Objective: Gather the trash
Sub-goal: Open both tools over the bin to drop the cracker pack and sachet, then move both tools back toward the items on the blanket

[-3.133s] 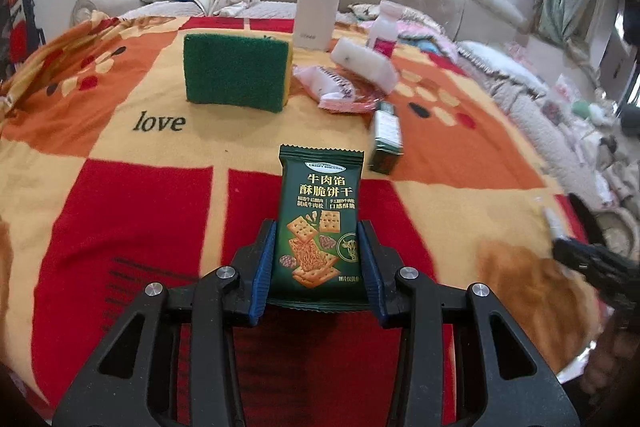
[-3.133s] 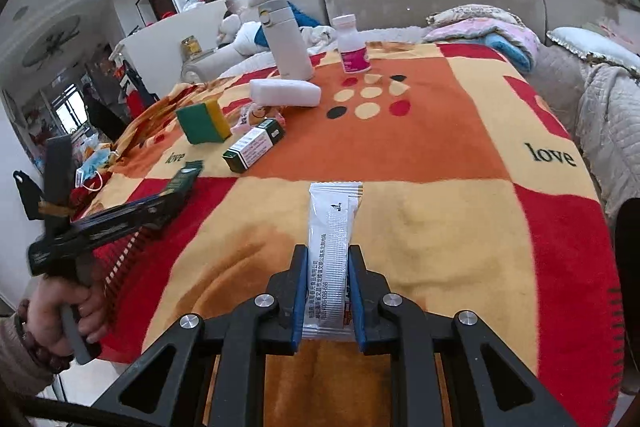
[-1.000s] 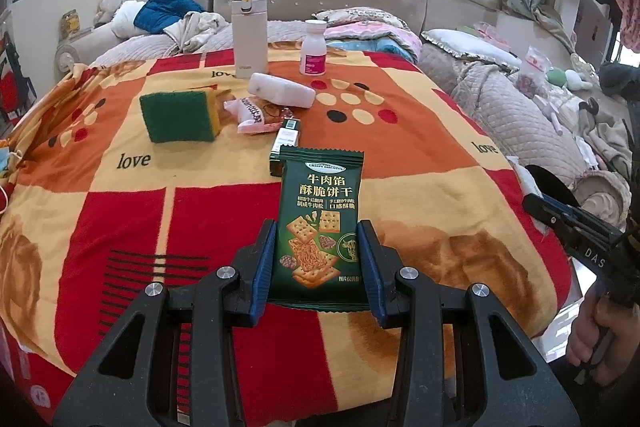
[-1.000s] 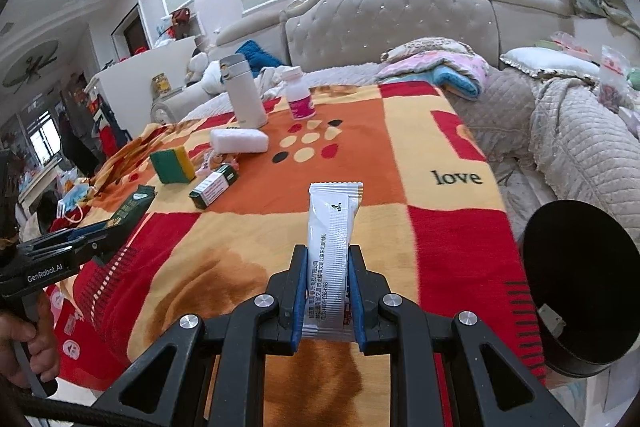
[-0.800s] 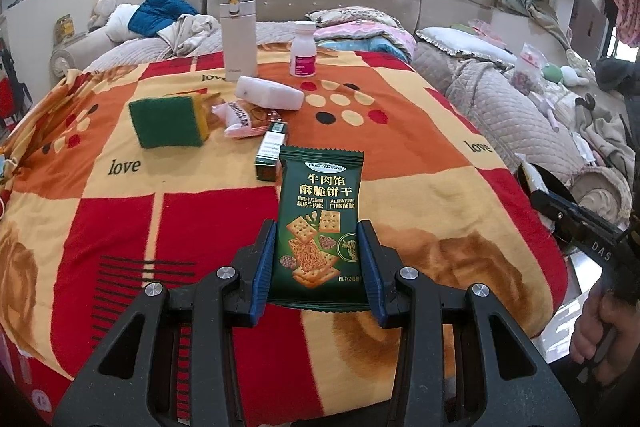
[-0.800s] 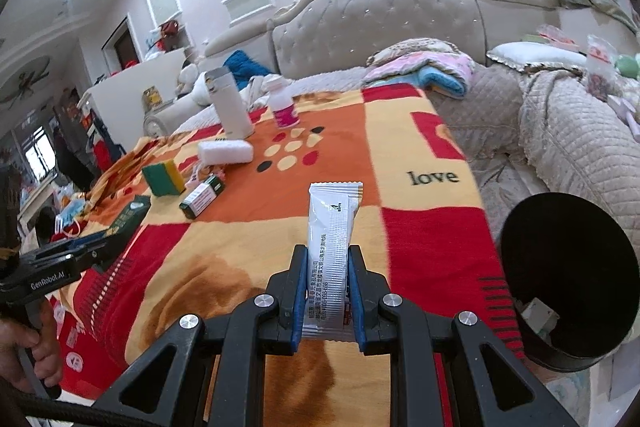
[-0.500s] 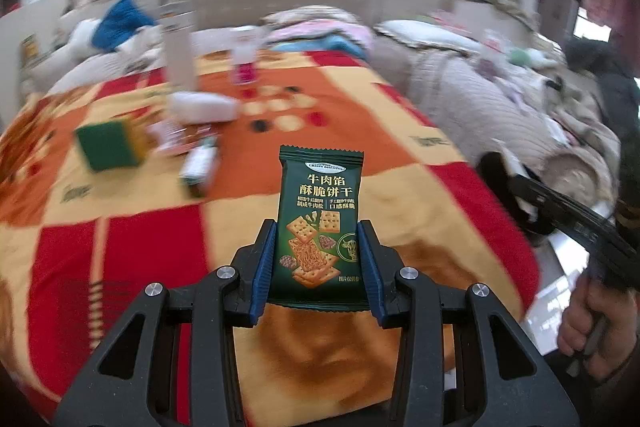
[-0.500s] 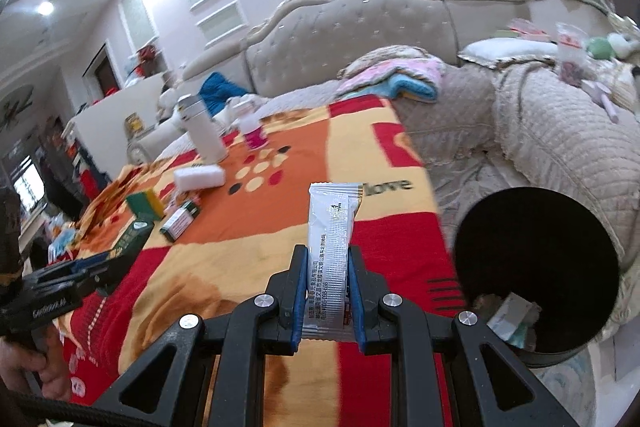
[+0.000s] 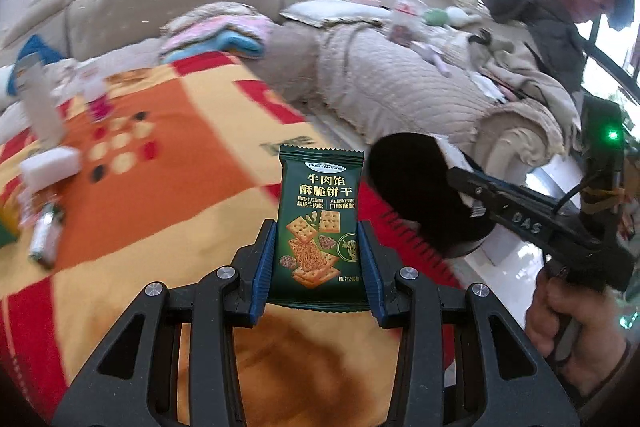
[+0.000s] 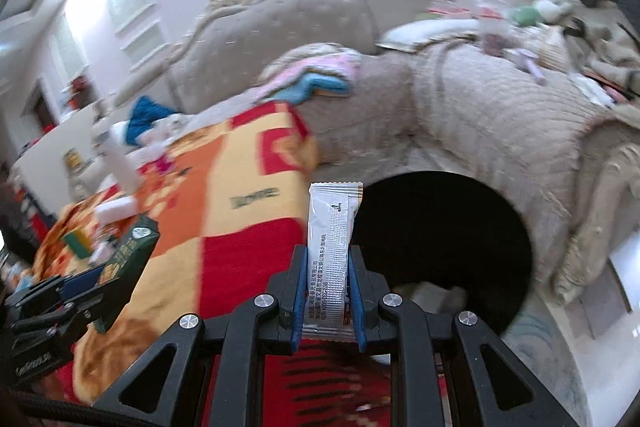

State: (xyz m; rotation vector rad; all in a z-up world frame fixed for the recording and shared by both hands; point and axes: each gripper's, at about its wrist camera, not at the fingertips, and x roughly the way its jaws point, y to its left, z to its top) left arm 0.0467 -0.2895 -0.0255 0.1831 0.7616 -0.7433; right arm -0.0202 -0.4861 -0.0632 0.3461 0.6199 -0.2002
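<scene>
Standing upright, green packet (image 9: 320,223) and white sachet (image 10: 331,263) sit clamped in each claw.

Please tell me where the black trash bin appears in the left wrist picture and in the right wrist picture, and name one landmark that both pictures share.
Left wrist view: the black trash bin is right of centre, beside the bed's edge, partly behind the right gripper.
Right wrist view: the bin fills the lower centre-right, behind the silver-white sachet.
Shared landmark: the green biscuit packet, seen at lower left in the right wrist view.
</scene>
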